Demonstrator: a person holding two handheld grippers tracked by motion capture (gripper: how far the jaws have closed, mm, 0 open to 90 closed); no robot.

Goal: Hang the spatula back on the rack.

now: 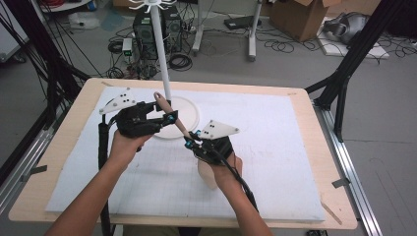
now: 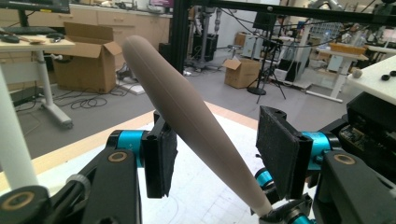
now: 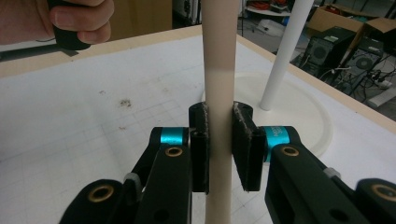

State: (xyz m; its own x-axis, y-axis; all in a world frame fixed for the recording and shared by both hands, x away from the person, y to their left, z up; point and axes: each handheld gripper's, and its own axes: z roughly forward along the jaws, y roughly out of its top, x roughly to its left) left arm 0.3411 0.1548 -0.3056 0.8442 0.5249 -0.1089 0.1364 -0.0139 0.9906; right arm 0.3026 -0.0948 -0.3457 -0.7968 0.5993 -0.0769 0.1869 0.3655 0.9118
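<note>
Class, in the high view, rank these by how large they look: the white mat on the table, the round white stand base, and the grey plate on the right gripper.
1. White mat
2. Round stand base
3. Grey plate

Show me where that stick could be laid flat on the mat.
Free: the mat right of the right claw, out to the table's right edge, and its near-left corner. Crowded: the middle back, where the stand's round base, the left claw and the stick sit.
</note>
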